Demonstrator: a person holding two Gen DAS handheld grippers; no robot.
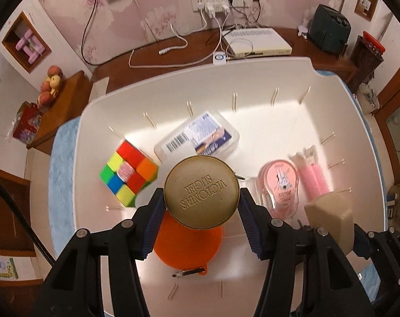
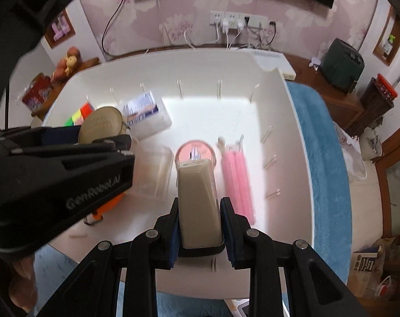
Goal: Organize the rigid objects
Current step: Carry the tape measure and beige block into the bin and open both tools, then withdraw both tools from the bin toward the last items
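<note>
Lying flat-face-up, gold tin (image 1: 201, 191)

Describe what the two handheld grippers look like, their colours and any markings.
Both grippers, left and right, are matte black plastic with angular, cut-out frames and round silver bolt heads. Ribbed blue pads line the inner faces of the jaws. The left one carries pale lettering on its side, too blurred to read fully.

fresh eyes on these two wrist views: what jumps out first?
Both grippers are loaded over a white bin: the left gripper clamps a round gold tin, the right gripper a beige block. Next is the bright puzzle cube on the bin floor, left of the tin, with an orange disc under the tin and pink rollers lying right of the block.
</note>
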